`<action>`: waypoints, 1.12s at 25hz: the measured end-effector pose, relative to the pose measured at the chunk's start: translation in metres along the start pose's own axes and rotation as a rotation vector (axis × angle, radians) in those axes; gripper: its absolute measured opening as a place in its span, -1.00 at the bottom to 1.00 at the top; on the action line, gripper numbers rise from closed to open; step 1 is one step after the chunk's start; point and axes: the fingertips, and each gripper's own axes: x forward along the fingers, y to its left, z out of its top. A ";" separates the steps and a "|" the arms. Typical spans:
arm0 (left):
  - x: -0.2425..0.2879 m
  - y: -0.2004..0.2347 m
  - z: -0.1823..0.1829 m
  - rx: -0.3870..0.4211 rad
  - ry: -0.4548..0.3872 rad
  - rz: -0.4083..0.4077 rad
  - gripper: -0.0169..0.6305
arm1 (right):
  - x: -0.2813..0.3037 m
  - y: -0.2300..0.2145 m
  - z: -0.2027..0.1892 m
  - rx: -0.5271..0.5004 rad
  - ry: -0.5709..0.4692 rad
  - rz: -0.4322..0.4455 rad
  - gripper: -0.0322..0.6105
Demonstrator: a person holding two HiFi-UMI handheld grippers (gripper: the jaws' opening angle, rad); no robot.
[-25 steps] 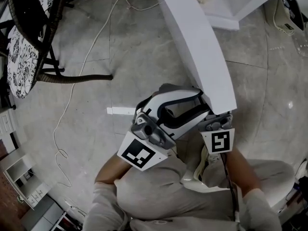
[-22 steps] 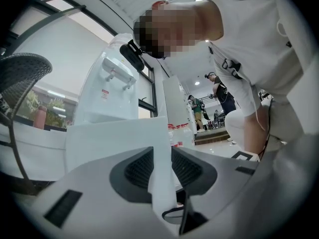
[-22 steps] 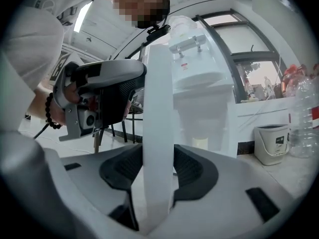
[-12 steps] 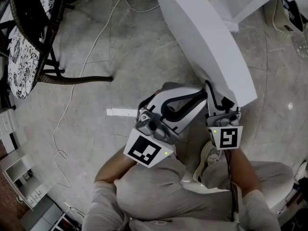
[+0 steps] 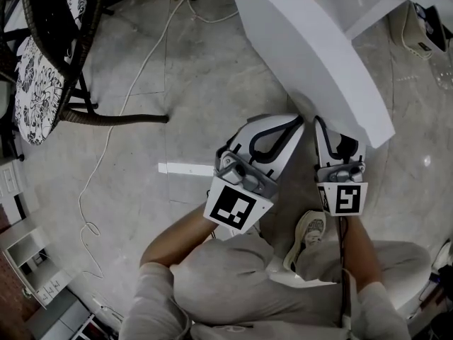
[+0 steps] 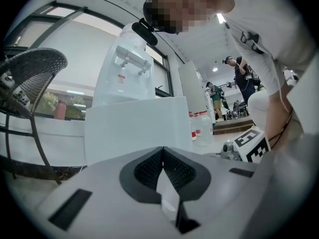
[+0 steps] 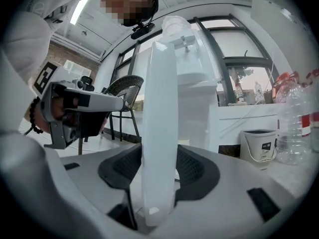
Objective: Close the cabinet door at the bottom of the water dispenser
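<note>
Door (image 5: 318, 55): swung farther right than a second ago. Left claw (image 5: 283, 127): parted before, now clenched, empty. Right claw (image 5: 335, 140): grasping door edge, jaws opening.

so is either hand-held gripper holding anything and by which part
The right hand-held gripper holds the cabinet door by its free edge, jaws opening; the left hand-held gripper is shut, empty.

A pale marble-tiled floor (image 5: 212, 69) spreads around, a black wicker chair (image 5: 49, 55) stands well left of the left gripper (image 5: 294, 122), and large daylit windows (image 7: 234, 49) lie ahead.
</note>
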 end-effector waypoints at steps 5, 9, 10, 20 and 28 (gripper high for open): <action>0.005 -0.004 -0.006 0.003 0.019 -0.027 -0.92 | 0.001 -0.018 0.000 -0.014 0.004 -0.016 -0.20; 0.012 -0.002 -0.007 -0.005 0.018 -0.041 -0.92 | 0.002 -0.026 -0.001 -0.027 0.003 -0.002 -0.19; 0.015 -0.001 -0.007 -0.008 0.016 -0.044 -0.92 | 0.003 -0.028 -0.001 -0.029 0.004 0.002 -0.19; 0.061 -0.005 0.005 -0.007 -0.007 -0.114 -0.92 | 0.008 -0.045 0.000 -0.036 0.039 0.042 -0.17; 0.097 -0.009 0.022 0.044 -0.025 -0.141 -0.92 | 0.014 -0.078 0.003 -0.025 0.061 -0.040 -0.17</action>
